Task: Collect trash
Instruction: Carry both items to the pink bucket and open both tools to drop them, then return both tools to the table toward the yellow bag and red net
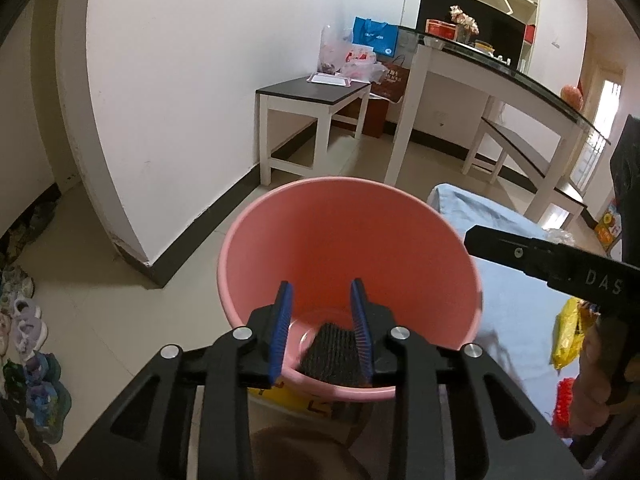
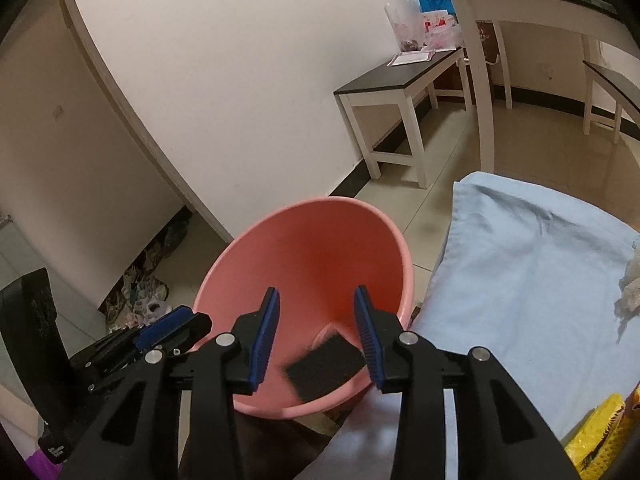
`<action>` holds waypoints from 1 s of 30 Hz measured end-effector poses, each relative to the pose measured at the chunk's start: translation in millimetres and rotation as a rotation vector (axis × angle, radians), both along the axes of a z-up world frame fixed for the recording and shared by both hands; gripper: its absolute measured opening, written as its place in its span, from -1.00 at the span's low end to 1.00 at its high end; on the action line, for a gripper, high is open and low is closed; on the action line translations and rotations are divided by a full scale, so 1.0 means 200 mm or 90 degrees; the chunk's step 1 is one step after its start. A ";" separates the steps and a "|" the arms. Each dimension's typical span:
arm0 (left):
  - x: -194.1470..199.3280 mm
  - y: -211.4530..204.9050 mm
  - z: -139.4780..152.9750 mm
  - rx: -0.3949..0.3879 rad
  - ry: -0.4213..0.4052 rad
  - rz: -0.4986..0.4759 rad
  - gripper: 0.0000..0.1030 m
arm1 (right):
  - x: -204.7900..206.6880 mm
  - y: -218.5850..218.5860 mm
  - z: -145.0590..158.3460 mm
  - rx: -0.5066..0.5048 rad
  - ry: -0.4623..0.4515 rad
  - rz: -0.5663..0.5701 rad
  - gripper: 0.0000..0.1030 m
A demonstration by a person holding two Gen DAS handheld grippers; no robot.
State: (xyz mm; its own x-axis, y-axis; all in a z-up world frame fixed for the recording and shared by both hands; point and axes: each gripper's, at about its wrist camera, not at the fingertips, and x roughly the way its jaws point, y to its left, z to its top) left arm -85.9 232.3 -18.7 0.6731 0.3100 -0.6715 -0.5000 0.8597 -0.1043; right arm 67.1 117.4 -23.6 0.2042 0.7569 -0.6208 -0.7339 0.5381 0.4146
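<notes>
while both hand-held grippers hover with fingers spread over a pink bucket, the left hand-held gripper and right hand-held gripper grip nothing; a dark sponge falls blurred inside the bucket, beside a blue-covered tabletop.

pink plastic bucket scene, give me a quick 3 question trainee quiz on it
1. True or false: the right gripper grips the dark square sponge-like piece.
2. Which is inside the pink plastic bucket? A) yellow snack wrapper B) dark square piece C) white crumpled tissue
3. Fill in: the yellow snack wrapper lies on the light ____ cloth.

Key: 1 false, both the right and left gripper are open; 2 B; 3 blue.
</notes>
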 end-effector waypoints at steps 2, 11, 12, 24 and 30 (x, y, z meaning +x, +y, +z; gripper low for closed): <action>-0.01 -0.02 0.02 0.000 -0.005 -0.005 -0.42 | -0.01 -0.02 0.02 0.002 -0.010 -0.003 -0.18; -0.03 -0.14 0.11 0.001 -0.034 -0.037 -0.42 | -0.11 -0.18 0.15 0.018 -0.069 -0.018 -0.03; -0.03 -0.15 0.12 0.001 -0.036 -0.040 -0.41 | -0.11 -0.19 0.16 0.020 -0.075 -0.021 -0.02; 0.02 -0.39 0.18 -0.008 -0.047 -0.129 -0.40 | -0.15 -0.56 0.27 0.016 -0.126 -0.084 0.10; 0.06 -0.53 0.19 -0.006 -0.053 -0.194 -0.13 | -0.14 -0.82 0.27 -0.009 -0.132 -0.133 0.11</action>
